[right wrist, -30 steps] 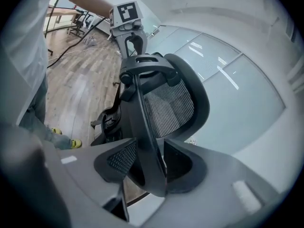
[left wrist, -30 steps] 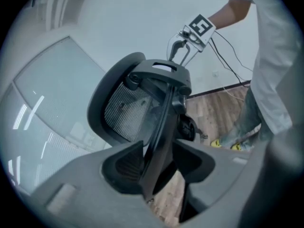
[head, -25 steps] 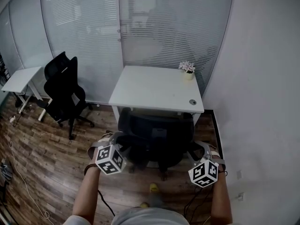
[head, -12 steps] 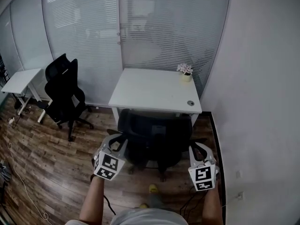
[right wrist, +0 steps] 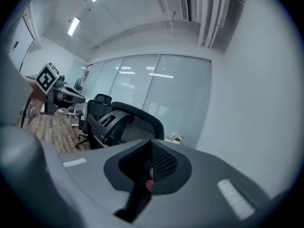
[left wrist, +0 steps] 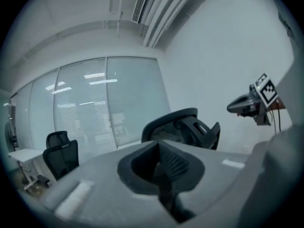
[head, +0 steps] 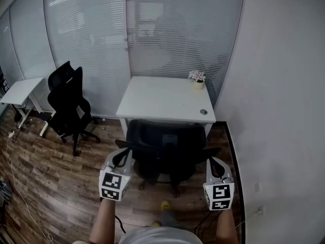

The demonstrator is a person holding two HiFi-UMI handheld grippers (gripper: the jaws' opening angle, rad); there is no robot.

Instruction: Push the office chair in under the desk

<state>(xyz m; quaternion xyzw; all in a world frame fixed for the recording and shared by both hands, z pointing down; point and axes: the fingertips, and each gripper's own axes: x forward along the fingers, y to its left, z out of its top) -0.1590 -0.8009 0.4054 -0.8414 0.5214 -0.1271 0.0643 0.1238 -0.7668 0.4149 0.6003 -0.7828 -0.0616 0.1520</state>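
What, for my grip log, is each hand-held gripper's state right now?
Left hand-held gripper: jaws just closed, shut on nothing.
Right hand-held gripper: jaws just closed, shut on nothing.

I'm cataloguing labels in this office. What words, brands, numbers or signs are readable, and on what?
None can be read.
The left gripper and right gripper carry only black-and-white square marker patterns, no letters.
The office chair and desk show no print.

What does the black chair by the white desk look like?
The office chair is black, with a mesh back, two armrests and base legs on the wooden floor. It stands upright, back toward the person, right at the white desk's front edge. The left claw and right claw, both shut, hover behind it, seemingly not touching.
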